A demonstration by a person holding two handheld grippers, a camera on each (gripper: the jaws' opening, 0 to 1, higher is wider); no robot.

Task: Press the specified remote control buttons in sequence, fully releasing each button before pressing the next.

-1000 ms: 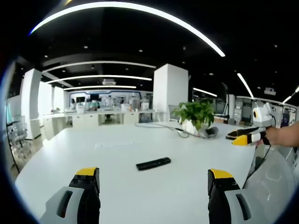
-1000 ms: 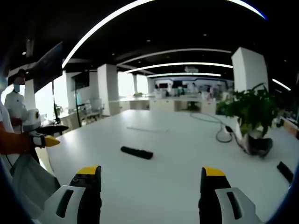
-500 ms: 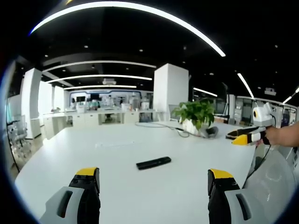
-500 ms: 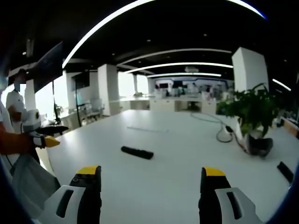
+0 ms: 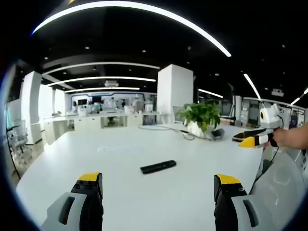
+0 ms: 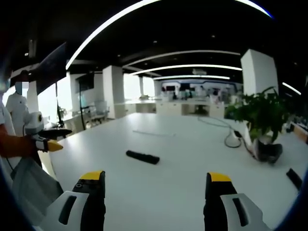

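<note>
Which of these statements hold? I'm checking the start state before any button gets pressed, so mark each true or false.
1. The slim black remote control lies flat on the white table. True.
2. The left tongs are shut on the remote. False: their jaws stand open, apart from it.
3. A leafy green potted plant stands on the table beyond the remote. True.
4. The right tongs touch the remote. False: they are open and short of it.

Left tongs (image 5: 159,195): two black jaws capped with yellow tips, set on pale grey housings with dark oval slots; right tongs (image 6: 151,195): the same black jaws, yellow tips and grey slotted housings; seen from across, each has a yellow-tipped nose and a black cable trailing below.
</note>
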